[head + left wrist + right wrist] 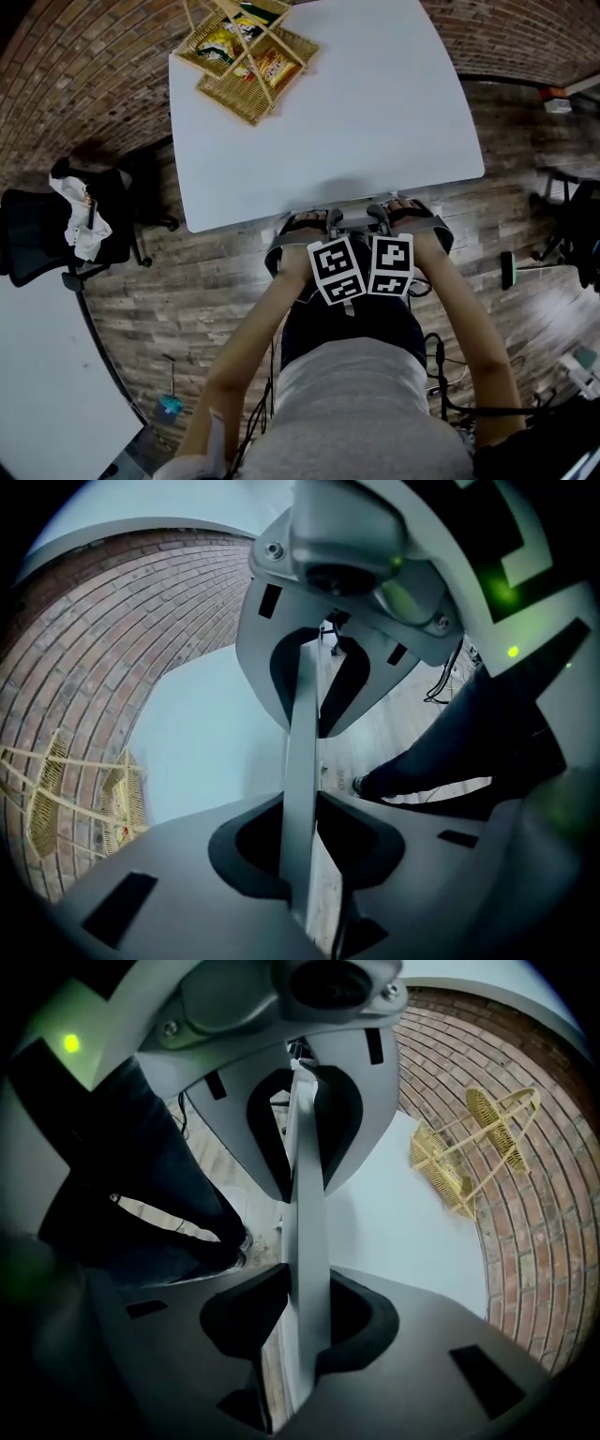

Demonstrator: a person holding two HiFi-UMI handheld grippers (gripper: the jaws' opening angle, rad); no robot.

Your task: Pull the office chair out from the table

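Observation:
The office chair (281,251) is tucked under the near edge of the white table (375,112), with only its dark back showing there. My left gripper (330,223) and right gripper (382,217) stand side by side on the top of that back, pointing steeply down. In the left gripper view a thin grey edge of the chair back (300,696) runs through the notches of both jaws, and the left gripper (305,766) is shut on it. The right gripper view shows the same grey edge (307,1176) clamped in the right gripper (305,1241).
A wicker basket (248,52) with packets sits at the table's far left corner. A second black chair (37,234) with a white cloth (80,220) stands left, beside another white table (47,394). Cables (441,375) lie on the wooden floor by my legs.

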